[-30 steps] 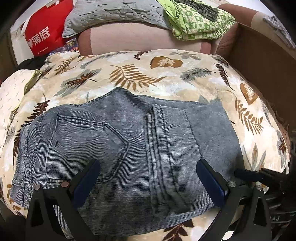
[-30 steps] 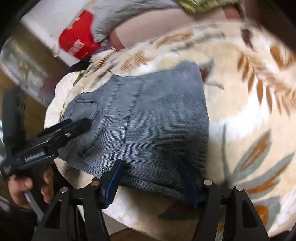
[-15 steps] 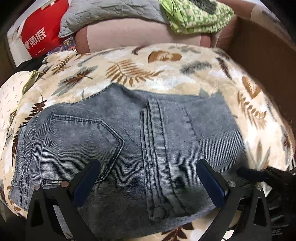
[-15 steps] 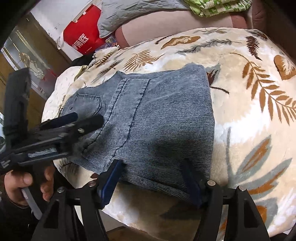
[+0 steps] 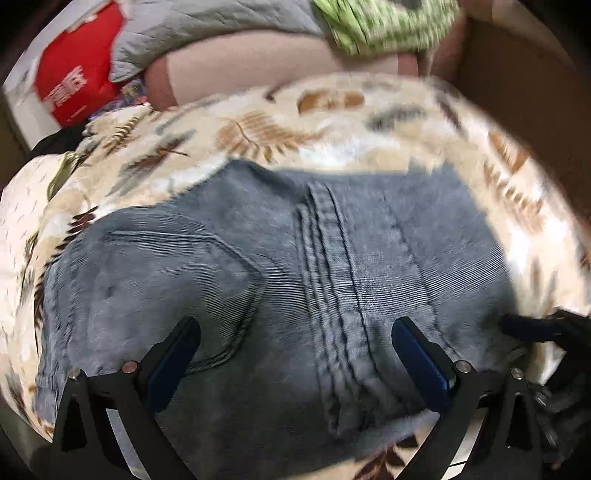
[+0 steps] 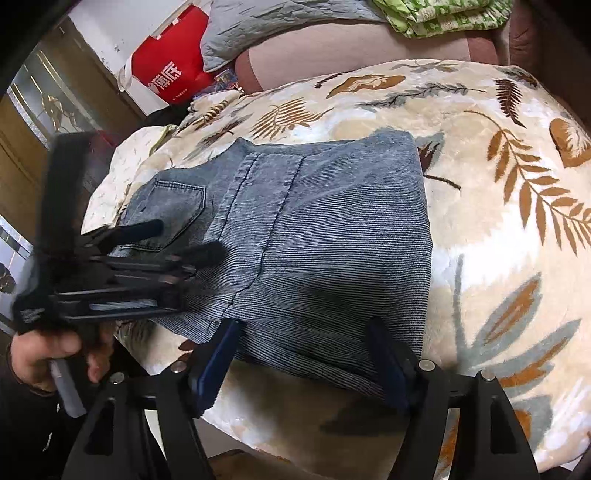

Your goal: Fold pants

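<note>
The folded grey-blue jeans [image 5: 295,280] lie flat on the leaf-print blanket [image 5: 280,122], back pocket at the left, and also show in the right wrist view [image 6: 332,236]. My left gripper [image 5: 295,350] is open, its jaws wide above the near edge of the jeans, holding nothing. It shows blurred at the left of the right wrist view [image 6: 177,240]. My right gripper [image 6: 306,354] is open and empty at the jeans' near right edge. Its tip shows at the right edge of the left wrist view [image 5: 532,328].
A red shopping bag [image 6: 170,70], a grey quilted cushion [image 6: 280,22] and green patterned cloth [image 6: 443,14] lie on the pink sofa back [image 6: 351,55] behind the blanket. A wooden panel [image 5: 517,81] stands at the right. The blanket's front edge [image 6: 280,424] drops off below my grippers.
Both grippers have drawn back toward the near edge of the jeans. The right wrist view now takes in the whole folded jeans. The jeans have not moved.
</note>
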A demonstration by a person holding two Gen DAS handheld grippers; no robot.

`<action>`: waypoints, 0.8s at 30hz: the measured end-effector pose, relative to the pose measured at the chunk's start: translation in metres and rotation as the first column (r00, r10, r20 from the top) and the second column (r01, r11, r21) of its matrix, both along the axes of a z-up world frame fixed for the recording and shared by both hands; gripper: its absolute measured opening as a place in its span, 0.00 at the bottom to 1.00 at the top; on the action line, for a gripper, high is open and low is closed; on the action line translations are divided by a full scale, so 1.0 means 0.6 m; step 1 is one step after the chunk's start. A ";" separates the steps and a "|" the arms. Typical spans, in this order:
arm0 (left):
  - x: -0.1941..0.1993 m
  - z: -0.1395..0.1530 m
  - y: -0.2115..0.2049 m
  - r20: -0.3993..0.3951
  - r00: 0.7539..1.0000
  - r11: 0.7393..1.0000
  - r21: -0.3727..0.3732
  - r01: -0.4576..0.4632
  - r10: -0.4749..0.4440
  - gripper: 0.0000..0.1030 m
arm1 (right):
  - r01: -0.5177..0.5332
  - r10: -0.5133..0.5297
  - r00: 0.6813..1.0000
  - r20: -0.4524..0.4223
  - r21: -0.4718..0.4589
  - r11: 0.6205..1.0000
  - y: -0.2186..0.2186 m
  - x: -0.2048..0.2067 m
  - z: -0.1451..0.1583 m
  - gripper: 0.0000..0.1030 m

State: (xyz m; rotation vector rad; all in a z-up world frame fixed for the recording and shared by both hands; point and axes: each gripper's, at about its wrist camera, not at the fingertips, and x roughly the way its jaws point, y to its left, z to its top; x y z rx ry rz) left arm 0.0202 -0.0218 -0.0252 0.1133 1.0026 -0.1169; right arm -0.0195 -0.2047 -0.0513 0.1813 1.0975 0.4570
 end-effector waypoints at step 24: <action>-0.136 -0.077 0.443 -0.342 0.726 0.326 -0.724 -0.608 0.596 0.99 | -0.163 0.188 0.952 -0.243 0.119 0.979 0.277 0.121 -0.008 0.81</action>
